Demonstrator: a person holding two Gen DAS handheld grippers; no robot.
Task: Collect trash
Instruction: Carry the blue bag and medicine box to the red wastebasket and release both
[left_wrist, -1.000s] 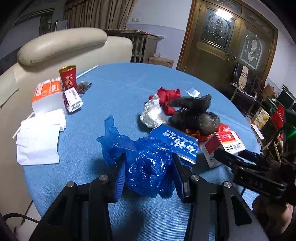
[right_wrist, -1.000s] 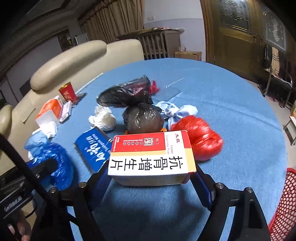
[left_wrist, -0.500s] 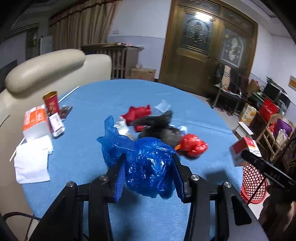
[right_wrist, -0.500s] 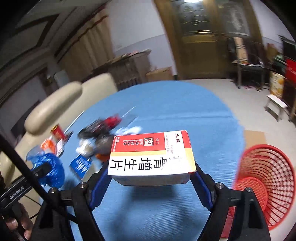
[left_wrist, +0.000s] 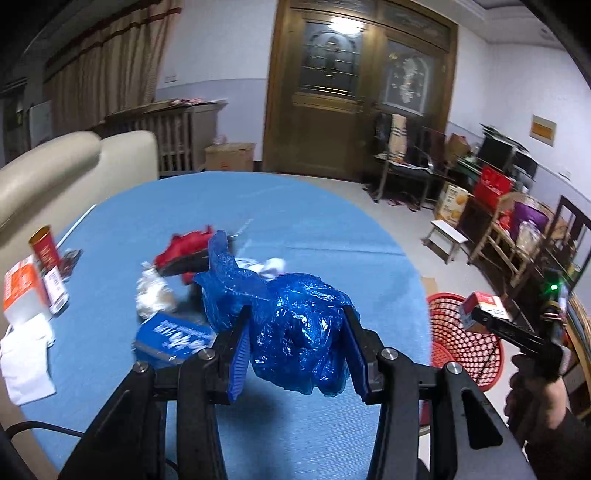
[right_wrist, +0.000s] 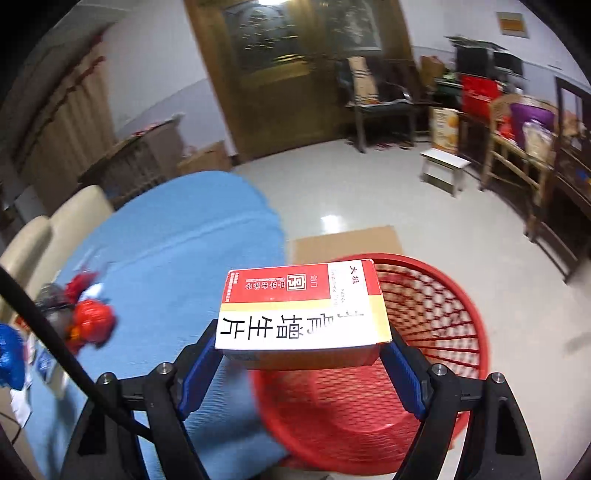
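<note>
Your right tool (right_wrist: 301, 363) pinching the red and white box (right_wrist: 303, 317) over the red basket (right_wrist: 436, 354), your left tool (left_wrist: 295, 347) squeezing the blue bag (left_wrist: 295, 328) above the table (left_wrist: 306, 229)

The blue bag (left_wrist: 295, 332) is thin, crinkled glossy plastic. The box (right_wrist: 301, 314) is smooth printed cardboard with a slight sheen. The basket (right_wrist: 436, 317) is red plastic mesh. A matt blue woven cloth covers the desk (left_wrist: 314, 236). The floor (right_wrist: 369, 192) is glossy tile; the door (left_wrist: 354, 92) is varnished wood
</note>
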